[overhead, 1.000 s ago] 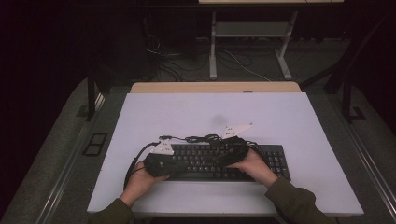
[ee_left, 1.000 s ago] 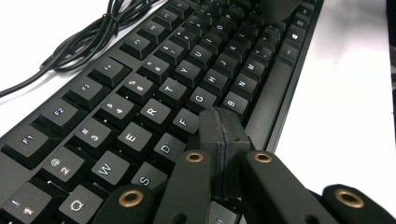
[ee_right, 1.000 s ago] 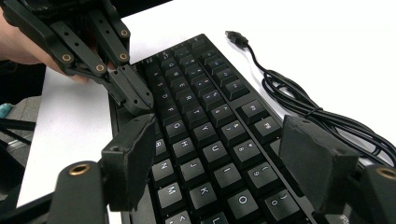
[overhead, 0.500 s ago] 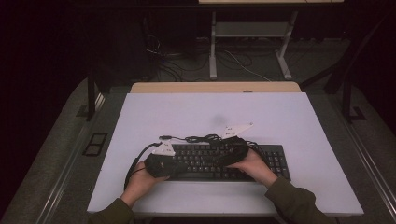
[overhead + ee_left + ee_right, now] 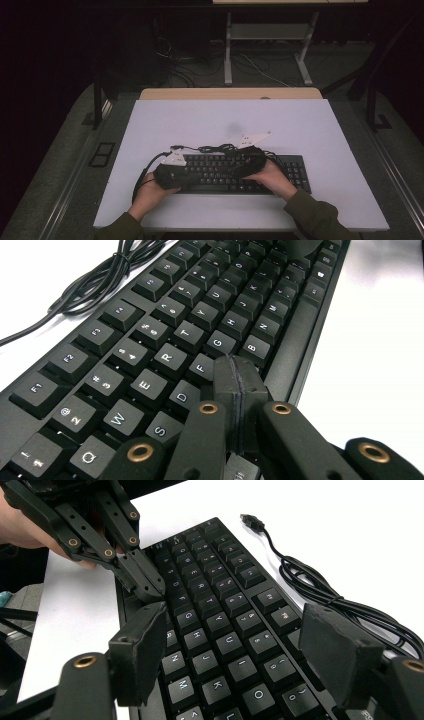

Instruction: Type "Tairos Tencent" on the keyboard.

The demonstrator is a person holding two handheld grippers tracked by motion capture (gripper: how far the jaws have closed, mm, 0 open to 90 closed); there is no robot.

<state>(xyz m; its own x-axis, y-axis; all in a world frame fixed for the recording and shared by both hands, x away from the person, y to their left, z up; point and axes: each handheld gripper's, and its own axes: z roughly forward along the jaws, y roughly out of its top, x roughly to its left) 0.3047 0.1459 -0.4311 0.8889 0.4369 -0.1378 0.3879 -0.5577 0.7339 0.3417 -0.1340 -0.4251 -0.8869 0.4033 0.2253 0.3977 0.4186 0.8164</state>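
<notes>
The keyboard (image 5: 235, 172) lies flat on the white worktop (image 5: 300, 125), parallel to the near edge and just back from it, slightly right of the middle of that edge. It is black with white legends. Its cable (image 5: 220, 148) lies bunched along the keyboard's far edge, and the plug end (image 5: 248, 521) rests loose on the worktop beyond the keyboard's far left corner.

My left gripper (image 5: 239, 377) is over the left part of the keyboard. Its jaws are clenched, pad against pad, with nothing between them. In the left gripper view the closed tips sit low over the keys between the F key (image 5: 202, 367) and the B key (image 5: 254, 348), next to the space bar (image 5: 292, 342); whether the tips press a key I cannot tell. My left hand (image 5: 150, 196) grasps the gripper body from the near side, at the keyboard's left end.

My right gripper (image 5: 240, 650) is over the middle of the keyboard, pointing toward the left gripper. Its jaws are released, standing wide apart above the letter rows, and nothing is clamped between them. In the right gripper view the left gripper's closed tips show beyond my near pad, close to the keyboard's front edge. My right hand (image 5: 272, 177) rests over the right half of the keyboard.

Both sleeves (image 5: 315, 220) cross the near edge of the worktop.
</notes>
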